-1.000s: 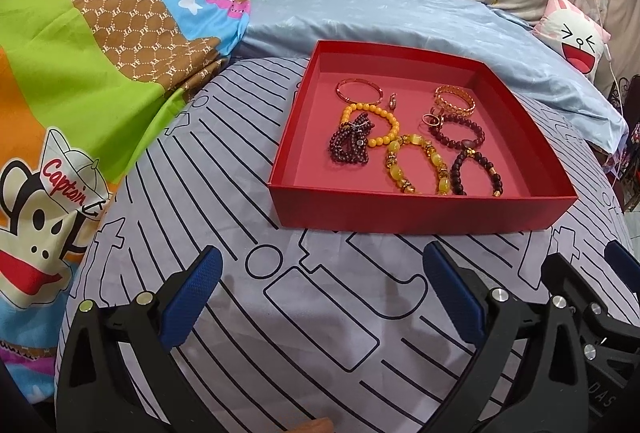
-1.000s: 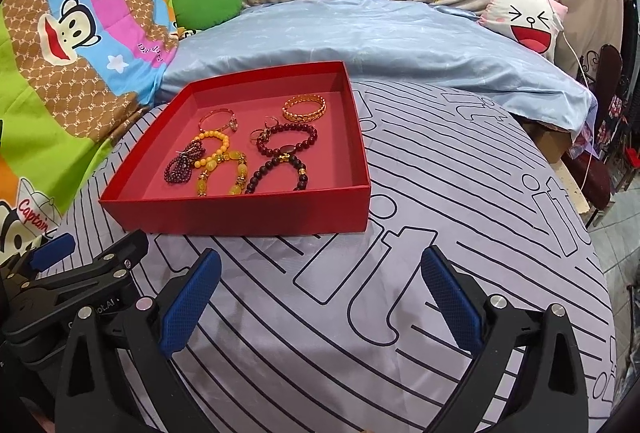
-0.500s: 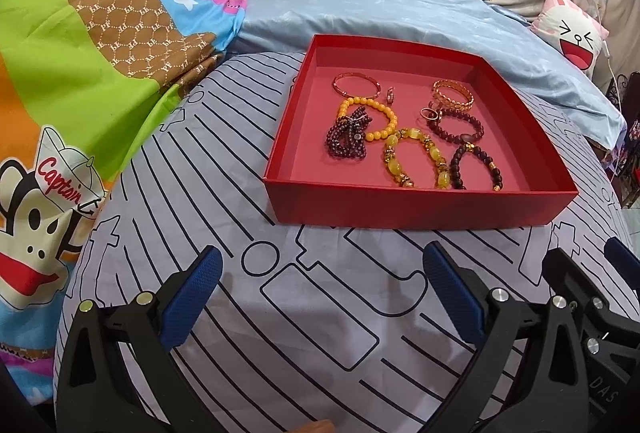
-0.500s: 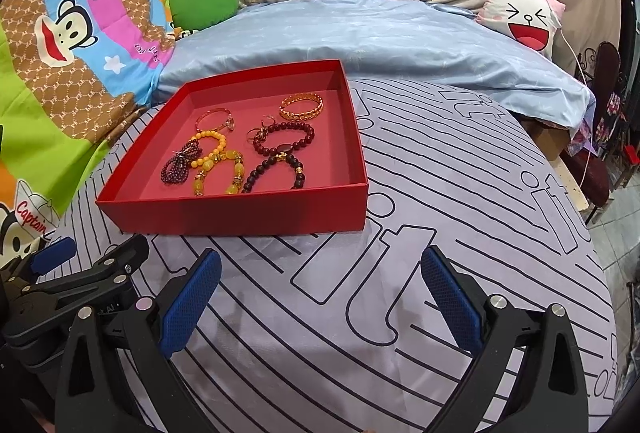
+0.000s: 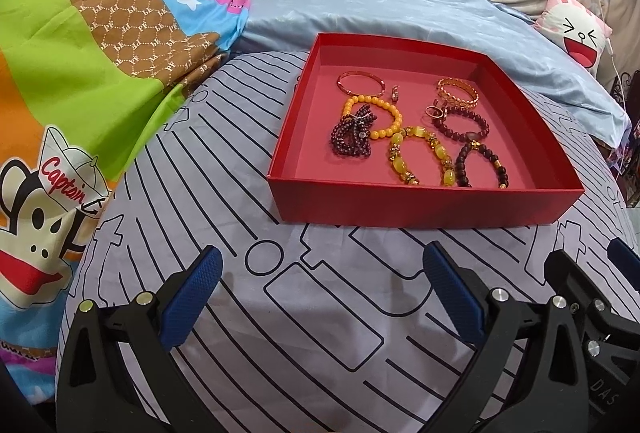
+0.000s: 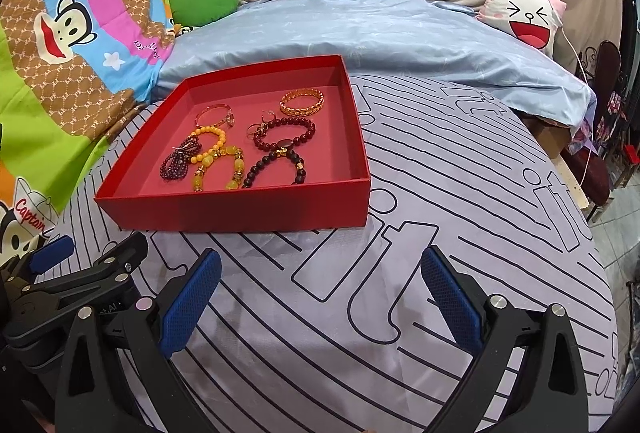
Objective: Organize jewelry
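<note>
Shallow red cardboard tray (image 5: 420,207) on striped grey bedsheet (image 5: 320,313), holding mixed jewelry.

Contents: amber-yellow bead bracelet (image 5: 420,161) by the tray's near wall; dark garnet bead cluster (image 5: 352,137) left of it; gold chain-link bangle (image 5: 457,93) toward the tray's far wall. Probably light, limp, slippery; best pinched across one strand. Left gripper (image 5: 322,297) and right gripper (image 6: 320,299): jaws apart, empty, short of the tray.

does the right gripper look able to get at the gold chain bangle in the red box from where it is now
Probably yes. The right gripper is open and empty short of the red box, and the gold chain bangle lies alone by the far right corner. It must clear the near wall and the dark bead bracelets.
</note>
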